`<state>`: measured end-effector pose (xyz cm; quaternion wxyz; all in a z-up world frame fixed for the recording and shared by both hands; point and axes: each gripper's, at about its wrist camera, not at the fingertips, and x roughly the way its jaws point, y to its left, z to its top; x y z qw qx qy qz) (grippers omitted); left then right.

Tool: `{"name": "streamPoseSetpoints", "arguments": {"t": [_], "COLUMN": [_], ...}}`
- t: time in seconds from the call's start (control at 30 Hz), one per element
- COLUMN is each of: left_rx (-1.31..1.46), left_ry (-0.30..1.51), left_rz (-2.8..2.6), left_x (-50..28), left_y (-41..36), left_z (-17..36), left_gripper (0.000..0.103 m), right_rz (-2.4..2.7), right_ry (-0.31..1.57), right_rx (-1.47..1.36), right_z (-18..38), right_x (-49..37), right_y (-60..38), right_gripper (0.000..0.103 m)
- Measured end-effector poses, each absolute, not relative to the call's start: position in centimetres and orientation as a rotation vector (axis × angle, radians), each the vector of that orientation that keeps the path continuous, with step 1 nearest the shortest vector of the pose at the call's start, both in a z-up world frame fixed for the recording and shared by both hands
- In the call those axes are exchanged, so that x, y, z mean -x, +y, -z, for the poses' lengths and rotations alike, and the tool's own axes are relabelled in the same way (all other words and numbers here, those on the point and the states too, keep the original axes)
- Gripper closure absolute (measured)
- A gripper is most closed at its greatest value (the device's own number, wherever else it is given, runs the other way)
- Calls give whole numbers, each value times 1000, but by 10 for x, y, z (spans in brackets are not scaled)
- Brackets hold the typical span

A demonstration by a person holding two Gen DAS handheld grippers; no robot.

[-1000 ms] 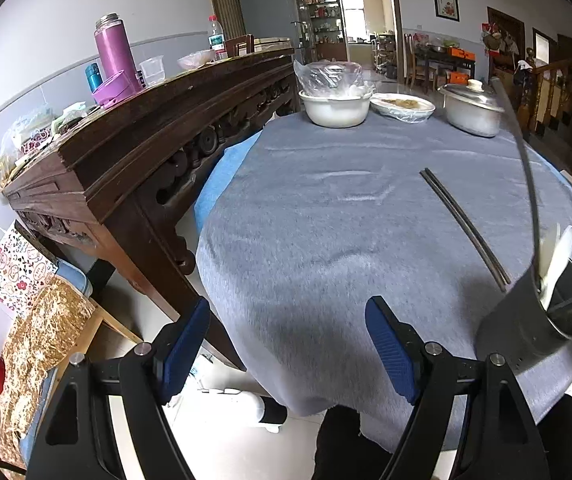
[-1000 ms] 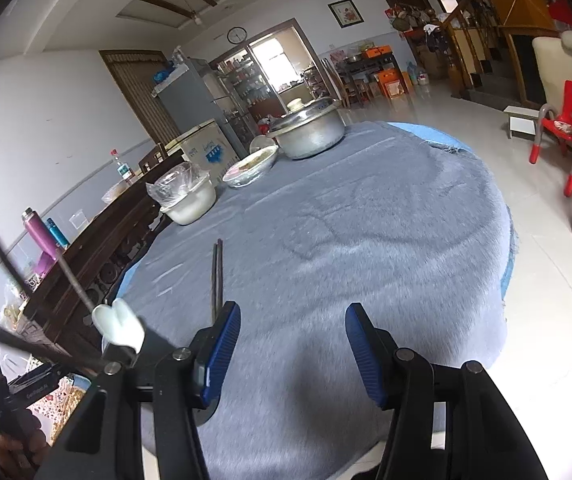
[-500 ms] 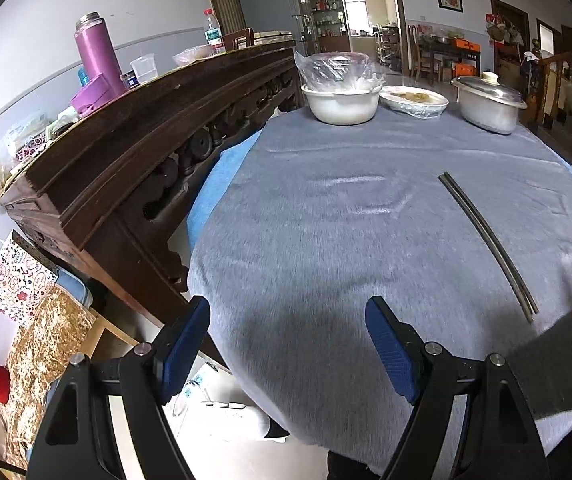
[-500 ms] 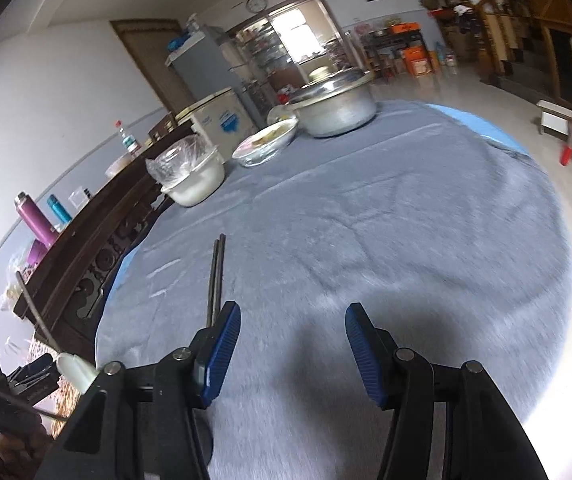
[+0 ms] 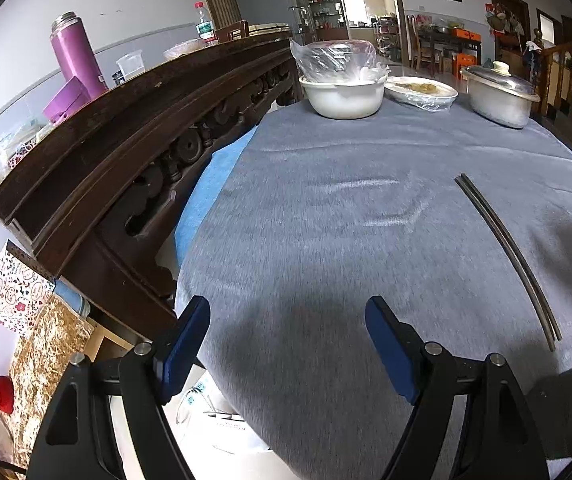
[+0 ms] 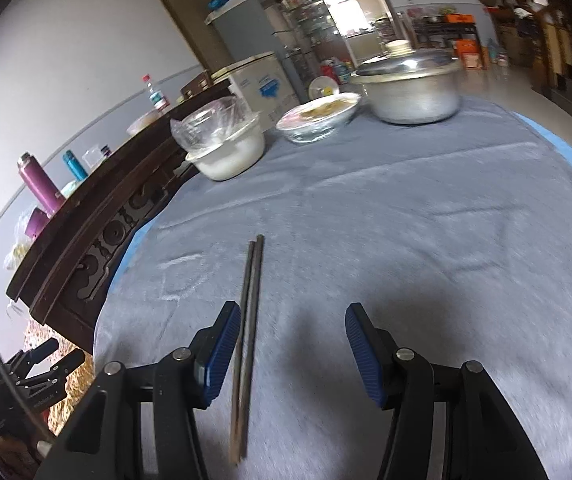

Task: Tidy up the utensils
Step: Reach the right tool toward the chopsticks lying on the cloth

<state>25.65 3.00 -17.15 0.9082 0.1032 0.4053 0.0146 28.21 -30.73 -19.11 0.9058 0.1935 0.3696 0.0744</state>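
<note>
A round tabletop [image 5: 326,240] under a grey cloth fills both views. Along its left side runs a dark carved wooden sideboard [image 5: 134,136], which carries a purple flask [image 5: 76,60] and a clear cup [image 5: 131,65]. At the far edge of the tabletop stand a lidded metal pot [image 6: 410,88], a white bowl [image 5: 342,98] covered with clear plastic, and a shallow wrapped dish [image 6: 318,118] between them.

The left gripper [image 5: 288,346] hangs over the near left part of the cloth, its blue-padded fingers [image 5: 184,344] spread wide with nothing between them. The right gripper [image 6: 292,354] is above the near middle of the tabletop, its fingers [image 6: 222,350] standing apart and pressing on nothing.

A pair of dark chopsticks [image 6: 248,328] lies flat on the cloth, side by side and touching along most of their length. In the right wrist view they run just inside the left finger, with their near ends below it; whether that finger touches them cannot be told. In the left wrist view they lie well to the right of that gripper.
</note>
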Motion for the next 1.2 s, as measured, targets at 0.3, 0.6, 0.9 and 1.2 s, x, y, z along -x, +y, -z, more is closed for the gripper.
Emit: {"name": "streamPoseSetpoints", "arguments": {"t": [0.3,0.6,0.9,1.2], "left_rx": [-218,-226,-230,-239], "left_ry": [851,862,862,852], "left_rz": [-25,-20,-10,5], "left_x": [-279,-297,-305,-306], "left_y": [27,24,19,12], "left_z": [180,186,188,185], "left_gripper": [23,23,23,23], "right_rz": [-209,-226,-230,-223], "right_ry": [802,827,839,853], "right_rx": [-352,-328,-310,-301], "right_z": [200,206,209,209], "right_x": [-323,-348,-356,-361], "right_y": [-280,-271,-266,-264], "right_gripper": [45,54,54,54]}}
